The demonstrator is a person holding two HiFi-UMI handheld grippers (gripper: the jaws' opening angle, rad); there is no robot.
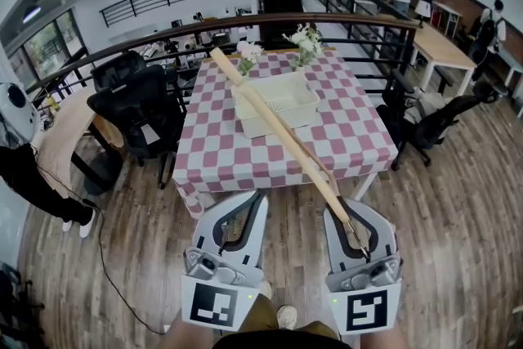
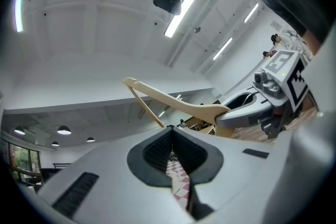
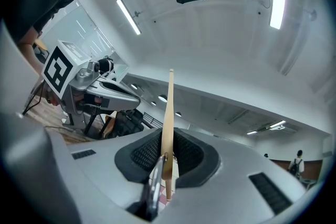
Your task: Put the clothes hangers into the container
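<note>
A long pale wooden clothes hanger (image 1: 278, 135) slants from my right gripper (image 1: 346, 210) up and left, passing over the white container (image 1: 278, 120) on the checked table (image 1: 237, 159). My right gripper (image 3: 167, 145) is shut on the hanger (image 3: 168, 113) near its metal hook (image 3: 154, 186). The left gripper (image 1: 257, 197) hangs beside it above the floor in front of the table, its jaws together with nothing between them. From the left gripper (image 2: 171, 136) view, the hanger (image 2: 173, 102) and the right gripper (image 2: 247, 105) show at the right.
Two small flower vases (image 1: 306, 45) stand behind the container. Black office chairs (image 1: 135, 106) are left of the table and another (image 1: 433, 127) is right of it. A dark railing (image 1: 196, 29) runs behind. A wooden table (image 1: 441, 49) and people stand far right.
</note>
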